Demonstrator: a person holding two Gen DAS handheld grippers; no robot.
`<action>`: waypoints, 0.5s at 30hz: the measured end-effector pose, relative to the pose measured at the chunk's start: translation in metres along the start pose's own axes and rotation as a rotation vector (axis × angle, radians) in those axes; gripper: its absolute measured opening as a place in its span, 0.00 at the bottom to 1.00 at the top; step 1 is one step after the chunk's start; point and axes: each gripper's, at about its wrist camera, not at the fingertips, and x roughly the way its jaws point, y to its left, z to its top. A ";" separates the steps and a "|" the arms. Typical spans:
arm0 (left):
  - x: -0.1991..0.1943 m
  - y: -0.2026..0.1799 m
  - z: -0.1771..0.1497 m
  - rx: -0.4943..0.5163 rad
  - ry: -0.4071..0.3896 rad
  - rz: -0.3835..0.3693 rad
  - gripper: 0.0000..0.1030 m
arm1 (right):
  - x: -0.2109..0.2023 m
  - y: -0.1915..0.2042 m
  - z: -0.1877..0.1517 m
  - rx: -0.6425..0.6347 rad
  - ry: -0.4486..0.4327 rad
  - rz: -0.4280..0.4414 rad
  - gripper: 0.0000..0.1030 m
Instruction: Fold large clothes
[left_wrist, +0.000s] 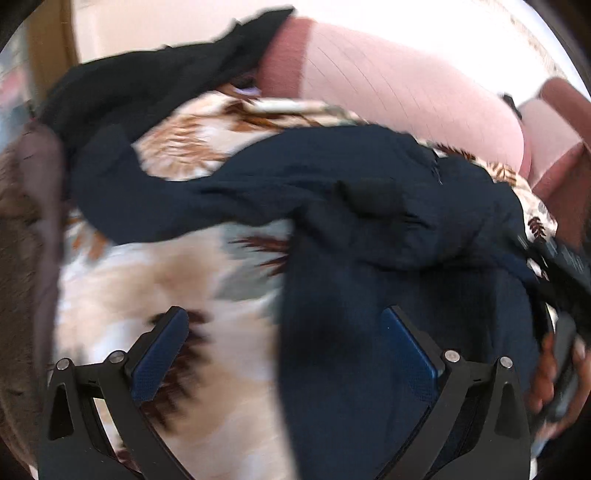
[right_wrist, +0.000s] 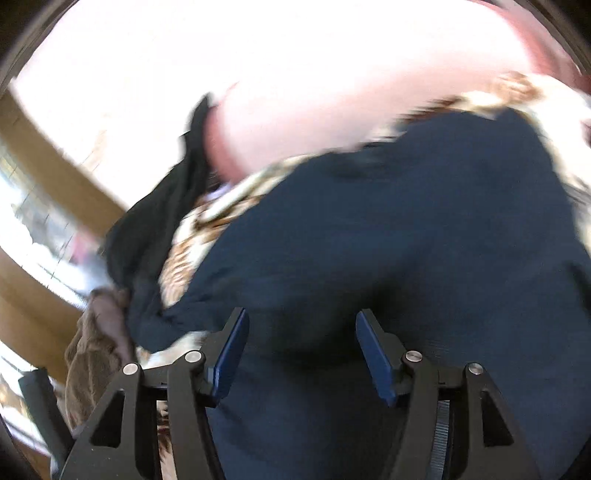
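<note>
A dark navy garment (left_wrist: 369, 221) lies crumpled on a cream bedspread with brown leaf print (left_wrist: 147, 280); one sleeve trails off to the left. My left gripper (left_wrist: 284, 317) hovers open above the garment's left edge, nothing between its pads. In the right wrist view the navy garment (right_wrist: 388, 221) fills most of the picture. My right gripper (right_wrist: 301, 317) is open just over it, and its blue pads do not pinch the cloth. Both views are motion-blurred.
A black garment (left_wrist: 147, 85) lies at the bed's far left, with brown fabric (left_wrist: 26, 206) at the left edge. Pink pillows (left_wrist: 406, 85) rest at the back. A hand (left_wrist: 550, 373) holding a black handle shows at the right. A wooden frame (right_wrist: 48, 162) stands left.
</note>
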 end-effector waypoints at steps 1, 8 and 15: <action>0.012 -0.013 0.007 -0.001 0.025 -0.009 1.00 | -0.009 -0.017 -0.001 0.026 -0.003 -0.020 0.61; 0.082 -0.057 0.036 -0.121 0.192 -0.066 1.00 | -0.059 -0.111 -0.021 0.205 -0.041 -0.018 0.61; 0.069 -0.032 0.073 -0.315 0.078 -0.108 0.30 | -0.062 -0.144 -0.033 0.318 -0.056 0.065 0.61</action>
